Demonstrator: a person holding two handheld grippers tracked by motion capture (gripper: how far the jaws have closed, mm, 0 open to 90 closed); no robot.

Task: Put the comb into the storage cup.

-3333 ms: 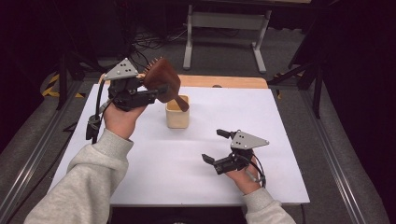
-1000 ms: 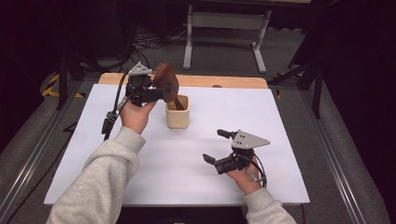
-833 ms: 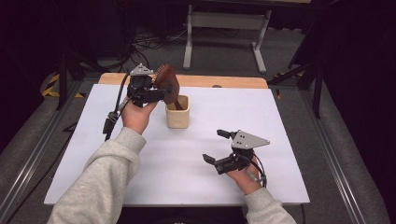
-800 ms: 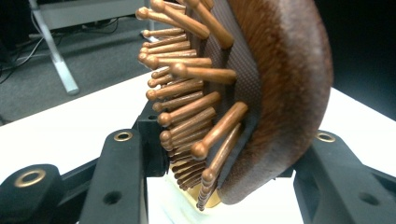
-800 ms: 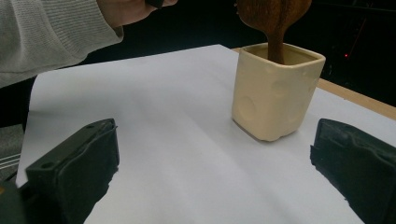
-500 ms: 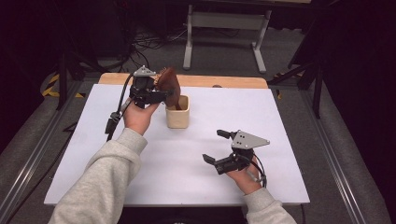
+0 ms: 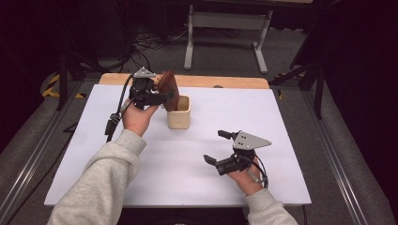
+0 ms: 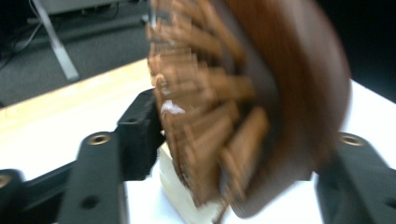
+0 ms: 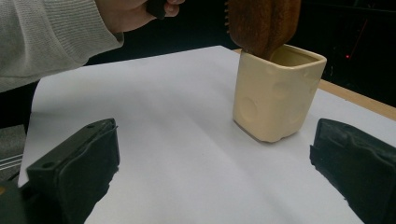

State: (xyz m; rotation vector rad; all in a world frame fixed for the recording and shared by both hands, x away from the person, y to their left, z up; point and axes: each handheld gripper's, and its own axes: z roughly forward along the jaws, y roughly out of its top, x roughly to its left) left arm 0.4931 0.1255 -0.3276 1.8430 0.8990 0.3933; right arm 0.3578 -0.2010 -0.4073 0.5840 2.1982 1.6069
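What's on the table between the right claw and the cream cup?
Nothing: in the right gripper view, bare white tabletop runs from the right claw to the cup.

no readable text, no labels, no brands, no numbers, no signs anywhere in view

The hairbrush [image 7: 168, 89] stands in the cup [image 7: 179, 113] on the table [image 7: 155, 164].
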